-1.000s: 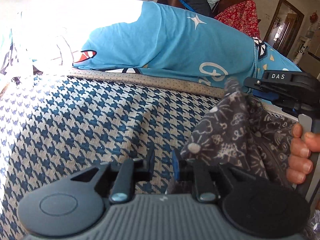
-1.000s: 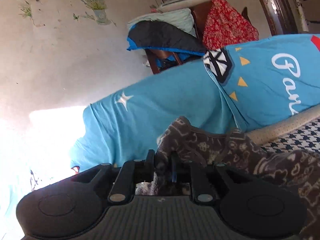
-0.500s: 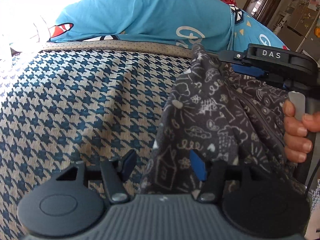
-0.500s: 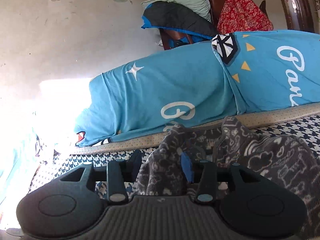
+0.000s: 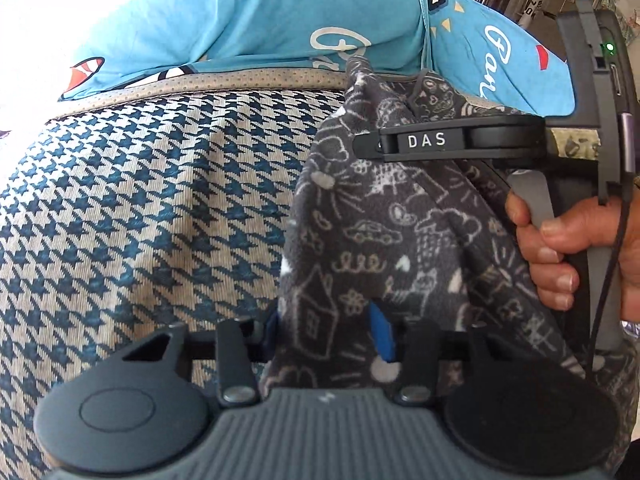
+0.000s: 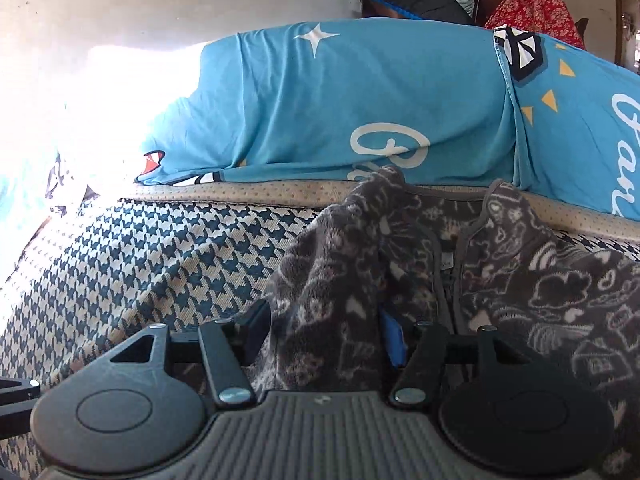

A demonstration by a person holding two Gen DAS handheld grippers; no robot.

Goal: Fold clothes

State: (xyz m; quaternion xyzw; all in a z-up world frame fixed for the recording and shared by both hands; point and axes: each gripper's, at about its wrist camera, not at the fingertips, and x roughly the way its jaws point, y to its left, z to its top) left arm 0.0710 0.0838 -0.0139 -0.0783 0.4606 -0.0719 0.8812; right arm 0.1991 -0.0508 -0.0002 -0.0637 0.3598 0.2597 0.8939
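Note:
A dark grey fleece garment (image 5: pixel 380 240) with white doodle prints lies bunched on the houndstooth bed cover (image 5: pixel 140 208). My left gripper (image 5: pixel 326 330) has a fold of it between its closing jaws, and the blue pad (image 5: pixel 380 332) presses the cloth. In the left wrist view my right gripper (image 5: pixel 360 144), marked DAS, lies over the garment's top edge, held by a person's hand (image 5: pixel 560 248). In the right wrist view the right gripper (image 6: pixel 324 336) is opening, with the fleece garment (image 6: pixel 500 264) draped loosely between its fingers.
A bright blue printed sheet (image 6: pixel 360 100) covers a long bolster along the far side of the bed cover (image 6: pixel 140 264). Behind it stand piled dark and red clothes (image 6: pixel 536 4). Strong sunlight washes out the left side.
Both grippers have sunk towards the bed and the garment has settled onto the cover. The left jaws opened, then narrowed on a fold. The right jaws spread from a pinch on the cloth.

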